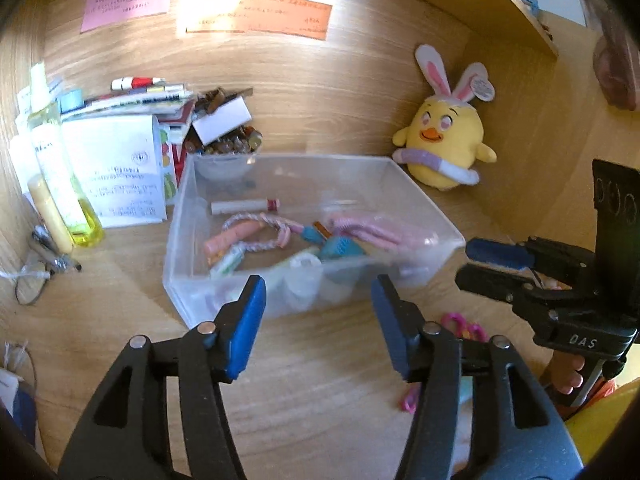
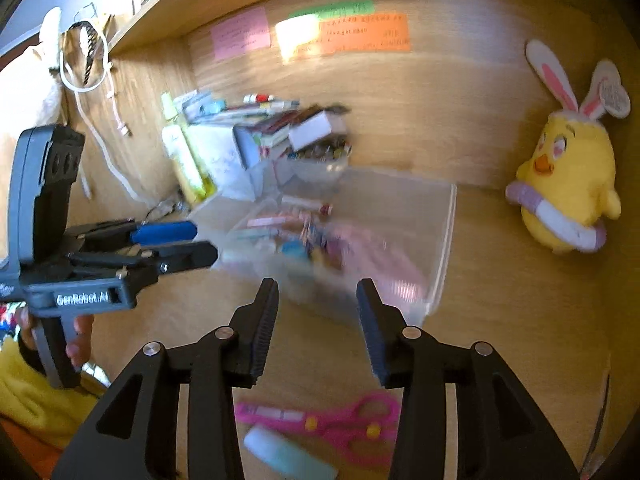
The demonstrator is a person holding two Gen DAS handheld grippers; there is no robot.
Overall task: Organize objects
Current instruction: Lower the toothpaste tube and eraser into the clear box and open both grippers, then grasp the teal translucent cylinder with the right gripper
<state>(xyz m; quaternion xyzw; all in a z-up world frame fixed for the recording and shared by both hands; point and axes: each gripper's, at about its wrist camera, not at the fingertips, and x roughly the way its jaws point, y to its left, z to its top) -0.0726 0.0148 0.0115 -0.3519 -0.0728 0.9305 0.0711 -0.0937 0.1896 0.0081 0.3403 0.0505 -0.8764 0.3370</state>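
A clear plastic bin (image 1: pixel 420 196) sits on the wooden desk and holds a white tube, a braided rope, pink and teal items. It also shows, blurred, in the right wrist view (image 2: pixel 440 240). My left gripper (image 1: pixel 318 304) is open and empty, just in front of the bin's near wall. My right gripper (image 2: pixel 318 304) is open and empty, above pink scissors (image 2: pixel 340 420) and a pale teal item (image 2: pixel 288 456) on the desk. The scissors (image 1: pixel 464 326) show partly behind my left fingers. The right gripper (image 1: pixel 476 260) appears right of the bin; the left gripper (image 2: pixel 200 244) appears at the left.
A yellow chick plush with bunny ears (image 1: pixel 448 140) sits at the back right. Bottles (image 1: pixel 60 184), a white box (image 1: pixel 120 172) and stacked books (image 1: pixel 140 100) crowd the back left. Glasses (image 1: pixel 32 288) lie at the left. Sticky notes (image 1: pixel 256 16) are on the back wall.
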